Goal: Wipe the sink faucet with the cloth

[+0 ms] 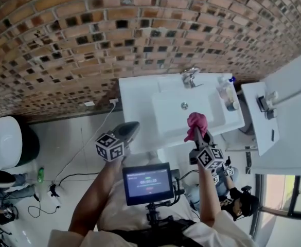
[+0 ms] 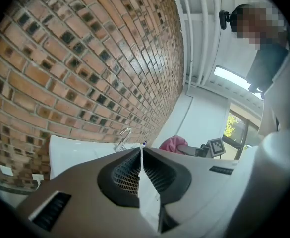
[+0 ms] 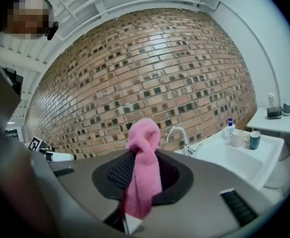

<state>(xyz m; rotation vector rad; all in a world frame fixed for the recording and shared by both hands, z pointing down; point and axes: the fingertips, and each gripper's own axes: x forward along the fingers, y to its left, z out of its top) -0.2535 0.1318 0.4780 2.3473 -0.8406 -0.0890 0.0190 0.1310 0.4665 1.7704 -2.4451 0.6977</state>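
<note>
Your right gripper (image 1: 196,133) has its jaws squeezed shut on the pink cloth (image 1: 197,121). The cloth sticks up past the tips (a folded bit hangs down between them too). You hold it over the front of the white sink (image 1: 138,98), away from the faucet (image 1: 190,77), which stands at the back by the brick wall (image 1: 88,35). Your left gripper (image 1: 130,128) has its jaws pressed together with nothing in them, near the sink's front left corner.
</note>
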